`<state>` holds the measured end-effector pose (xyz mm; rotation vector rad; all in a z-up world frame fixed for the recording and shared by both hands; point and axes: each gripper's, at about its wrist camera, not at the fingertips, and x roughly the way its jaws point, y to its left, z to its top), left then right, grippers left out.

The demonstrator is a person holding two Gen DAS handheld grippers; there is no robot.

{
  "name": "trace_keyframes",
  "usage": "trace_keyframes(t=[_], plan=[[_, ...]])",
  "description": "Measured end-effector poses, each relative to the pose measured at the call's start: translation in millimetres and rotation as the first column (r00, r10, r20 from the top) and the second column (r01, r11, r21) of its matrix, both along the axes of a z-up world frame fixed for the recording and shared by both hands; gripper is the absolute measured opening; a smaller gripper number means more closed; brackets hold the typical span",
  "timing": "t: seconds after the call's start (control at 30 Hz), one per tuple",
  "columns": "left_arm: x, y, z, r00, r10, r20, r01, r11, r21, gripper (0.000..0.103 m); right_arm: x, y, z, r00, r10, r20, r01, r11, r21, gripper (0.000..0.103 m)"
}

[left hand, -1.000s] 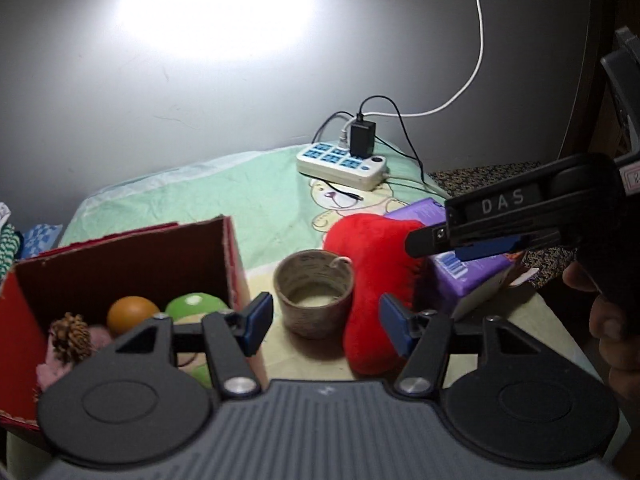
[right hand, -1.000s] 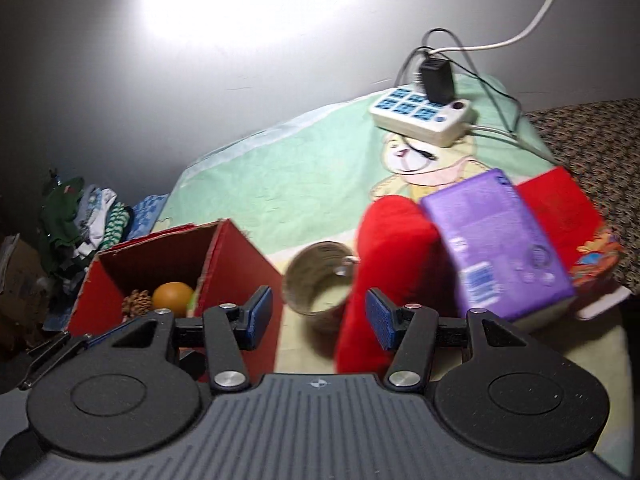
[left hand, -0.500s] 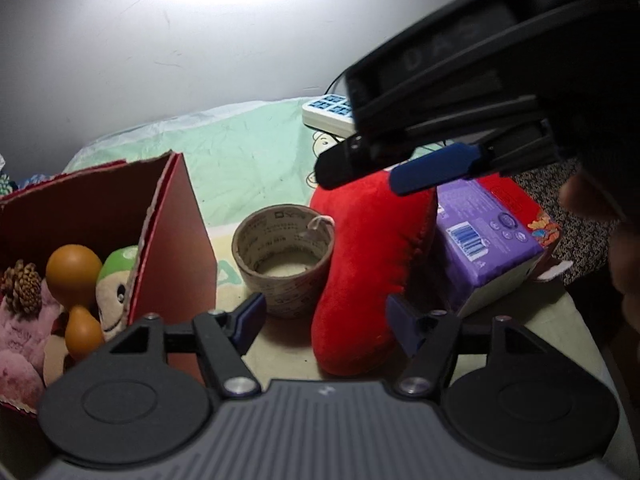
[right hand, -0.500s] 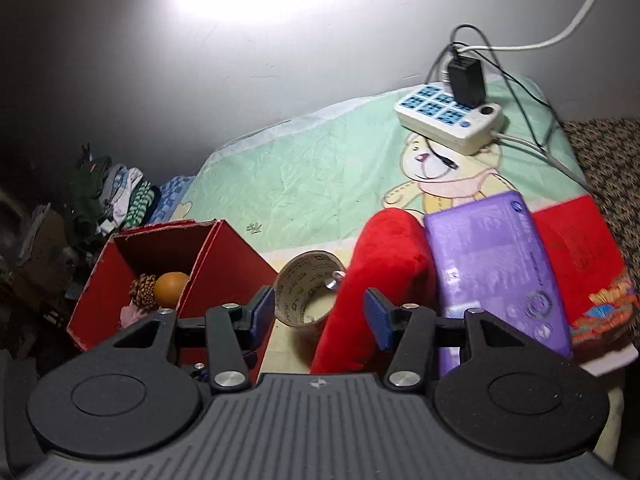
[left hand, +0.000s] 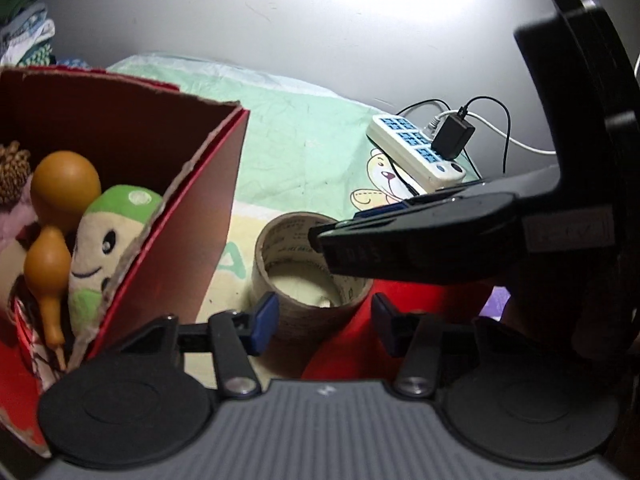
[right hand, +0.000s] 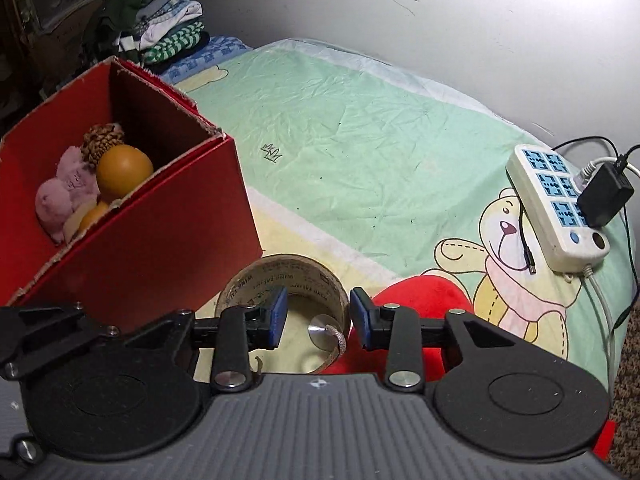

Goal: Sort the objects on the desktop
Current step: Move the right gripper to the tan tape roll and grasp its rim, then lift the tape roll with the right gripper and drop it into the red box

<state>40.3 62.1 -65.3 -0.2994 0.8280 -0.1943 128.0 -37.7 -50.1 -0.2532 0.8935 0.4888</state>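
Observation:
A brown tape roll (right hand: 280, 276) stands on the bear-print cloth between the red box (right hand: 140, 248) and a red plush (right hand: 420, 292). My right gripper (right hand: 319, 317) hovers over the roll with its jaws closing. One pad is above the hollow, the other over the roll's right wall, and neither presses. My left gripper (left hand: 324, 324) is low in front of the same tape roll (left hand: 304, 276), its jaws also closing with the near wall between them, untouched. The right gripper (left hand: 332, 232) reaches in from the right over the roll's rim.
The red box (left hand: 208, 216) holds an orange gourd (left hand: 64, 184), a green plush (left hand: 112, 240) and a pine cone (left hand: 12, 172). A power strip (right hand: 556, 208) with a black plug lies at the back right. Folded clothes (right hand: 160, 28) are stacked behind the box.
Both grippers rolled and sank toward the tape roll. The right one swung left from above the red plush and purple pack to over the roll. Both pairs of jaws narrowed.

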Motion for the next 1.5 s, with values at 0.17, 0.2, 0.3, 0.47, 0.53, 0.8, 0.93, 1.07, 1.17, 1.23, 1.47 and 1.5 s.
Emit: trace_keyframes(t=[0.17,0.2,0.3,0.47,0.53,0.8,0.93,1.07,1.17,1.23,1.47,1.5], plan=[[8.4,-5.9,-11.2,0.998,0.051,-0.022,-0.05,0.998,0.034,0.052,18.3,1.9,-18.8,0.999,0.007,-0.045,-0.007,1.0,0.001,0.03],[9.5,-5.5,-11.0,0.998,0.055,-0.025,-0.054,0.998,0.027,0.051,19.7,3.2,-21.6,0.999,0.011,-0.046,-0.011,1.0,0.001,0.029],[13.0,-4.4,-8.7,0.997,0.052,-0.05,-0.052,0.999,0.015,0.05,19.2,3.3,-22.4,0.999,0.025,-0.04,-0.025,1.0,0.005,0.03],[3.1,2.6,-3.3,0.994,0.016,-0.107,-0.019,1.0,-0.025,0.052,10.7,2.4,-21.1,0.995,0.084,-0.053,-0.084,0.996,-0.012,0.024],[-7.7,8.4,-4.7,0.99,0.04,-0.133,-0.045,0.998,-0.04,0.058,6.5,-0.6,-19.3,0.992,0.104,-0.072,-0.104,0.995,0.005,0.017],[-20.8,7.8,4.7,0.985,0.077,-0.155,-0.083,0.996,-0.035,0.062,-14.9,-12.5,-10.1,0.985,0.119,-0.121,-0.109,0.99,0.086,0.009],[-26.2,8.7,2.4,0.98,0.108,-0.168,-0.111,0.994,-0.007,0.041,-22.6,-18.8,-8.8,0.986,0.095,-0.139,-0.077,0.988,0.13,0.012],[-29.5,8.2,-5.4,0.98,0.126,-0.151,-0.118,0.991,0.056,0.012,-34.6,-22.5,-6.0,0.993,0.049,-0.106,-0.034,0.99,0.138,0.013],[-31.7,7.2,-4.4,0.986,0.118,-0.121,-0.11,0.991,0.071,0.012,-39.9,-30.5,-6.2,0.995,-0.004,-0.104,0.024,0.982,0.188,0.015],[-34.5,3.7,1.2,0.99,0.11,-0.085,-0.101,0.99,0.102,0.011,-46.1,-33.1,-6.3,0.995,-0.039,-0.093,0.057,0.978,0.202,0.015],[-48.3,1.9,34.0,0.997,0.076,0.018,-0.078,0.989,0.127,0.01,-63.6,-57.2,3.4,0.978,-0.168,-0.124,0.202,0.912,0.358,0.014],[-48.5,1.5,39.5,0.997,0.074,0.035,-0.078,0.988,0.13,0.01,-66.2,-58.7,6.0,0.976,-0.178,-0.124,0.212,0.901,0.378,0.014]])
